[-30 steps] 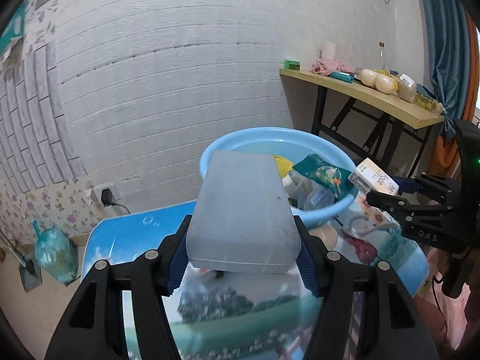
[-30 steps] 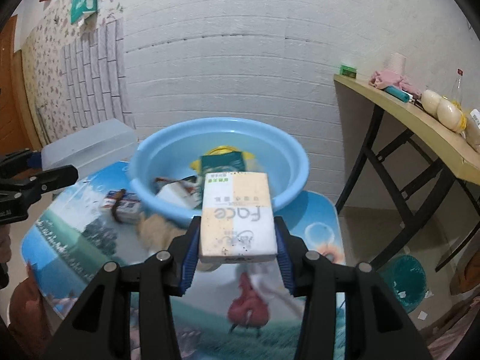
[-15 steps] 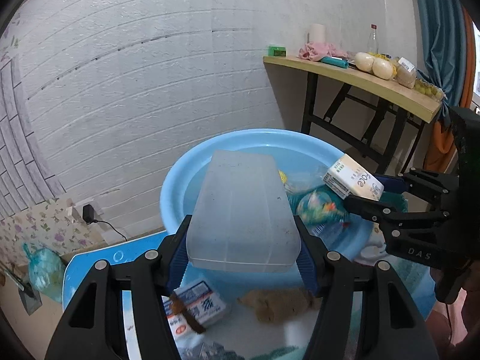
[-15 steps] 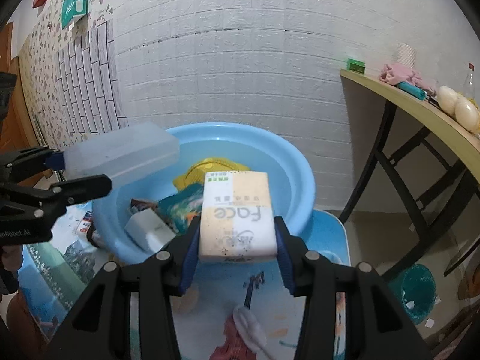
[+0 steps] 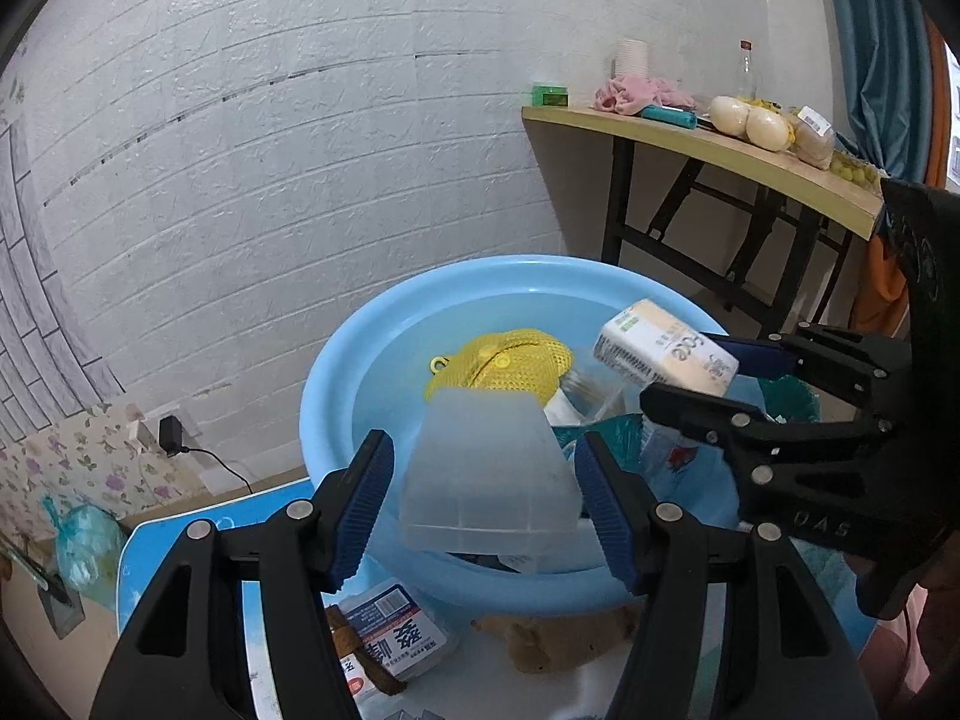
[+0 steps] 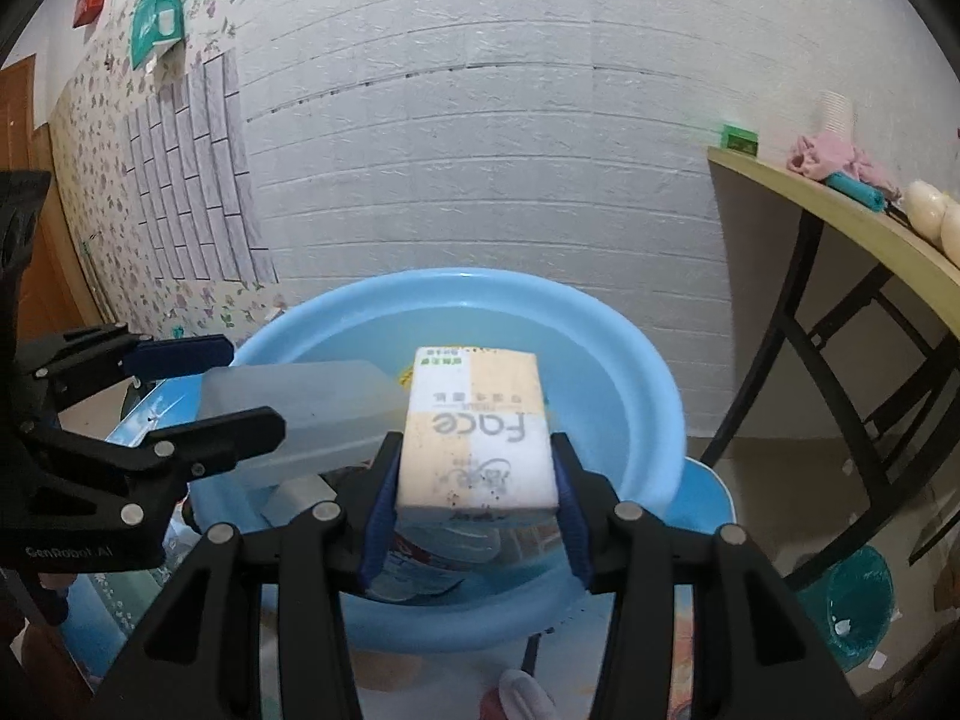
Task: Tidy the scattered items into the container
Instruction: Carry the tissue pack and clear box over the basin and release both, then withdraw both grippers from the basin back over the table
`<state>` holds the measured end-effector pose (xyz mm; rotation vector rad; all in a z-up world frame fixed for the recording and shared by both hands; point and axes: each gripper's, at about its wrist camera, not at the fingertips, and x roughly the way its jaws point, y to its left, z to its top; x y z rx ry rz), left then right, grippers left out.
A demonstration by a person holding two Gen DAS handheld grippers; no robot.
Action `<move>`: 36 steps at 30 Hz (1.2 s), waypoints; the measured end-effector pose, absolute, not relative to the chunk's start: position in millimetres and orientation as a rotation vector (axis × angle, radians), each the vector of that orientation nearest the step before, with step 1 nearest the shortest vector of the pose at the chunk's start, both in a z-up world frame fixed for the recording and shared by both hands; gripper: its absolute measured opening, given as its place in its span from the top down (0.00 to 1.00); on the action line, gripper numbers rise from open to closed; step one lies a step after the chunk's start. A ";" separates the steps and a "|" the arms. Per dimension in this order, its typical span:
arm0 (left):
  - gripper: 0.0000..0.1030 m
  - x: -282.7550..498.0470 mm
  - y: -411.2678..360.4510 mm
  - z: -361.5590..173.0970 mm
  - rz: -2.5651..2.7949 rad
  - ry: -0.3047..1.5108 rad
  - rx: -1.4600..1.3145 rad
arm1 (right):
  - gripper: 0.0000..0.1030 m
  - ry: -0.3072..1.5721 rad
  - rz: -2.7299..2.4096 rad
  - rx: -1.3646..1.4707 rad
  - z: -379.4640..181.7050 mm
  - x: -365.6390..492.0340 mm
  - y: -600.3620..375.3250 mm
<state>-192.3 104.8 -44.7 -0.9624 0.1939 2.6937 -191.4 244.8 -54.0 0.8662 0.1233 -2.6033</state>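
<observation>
A light blue basin [image 5: 372, 360] stands on a low picture-printed table; it also shows in the right wrist view [image 6: 630, 372]. My left gripper [image 5: 483, 480] has opened over the basin's near rim, and the translucent plastic box [image 5: 486, 480] sits loose between its spread fingers, tilting down into the basin. My right gripper [image 6: 474, 462] is shut on a white-and-cream tissue pack [image 6: 474, 426] and holds it above the basin. Inside lie a yellow mesh item [image 5: 510, 360] and a teal packet [image 5: 612, 438].
On the table in front of the basin lie a small printed pack [image 5: 390, 642] and a brown lump [image 5: 558, 642]. A wooden side table [image 5: 720, 150] with bottles and food stands at the right. A white brick wall is behind.
Both grippers moved forward over the basin. My left gripper's jaws opened and the plastic box tipped down between them. The right gripper still grips the tissue pack.
</observation>
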 end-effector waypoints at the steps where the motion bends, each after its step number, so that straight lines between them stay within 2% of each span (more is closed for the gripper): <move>1: 0.39 -191.0 103.9 -43.1 2.696 0.193 -0.959 | 0.54 0.134 -2.601 0.861 -53.6 -189.3 243.0; 3: 0.34 -185.8 99.2 -40.9 2.705 0.192 -0.954 | 0.53 0.142 -2.592 0.853 -52.3 -186.4 240.7; 7: 0.29 -179.2 88.8 -38.1 2.748 0.187 -0.955 | 0.42 0.128 -2.585 0.845 -49.9 -180.7 241.7; 12: 0.15 -167.2 67.9 -37.2 2.814 0.148 -0.957 | 0.42 0.123 -2.591 0.832 -45.6 -174.1 244.9; 18: 0.04 -153.6 44.0 -43.6 2.874 0.122 -0.996 | 0.41 0.106 -2.612 0.831 -42.6 -162.4 255.9; 36: 0.04 -131.0 11.2 -100.3 2.869 0.011 -1.280 | 0.41 0.073 -2.681 0.994 -70.2 -128.2 292.4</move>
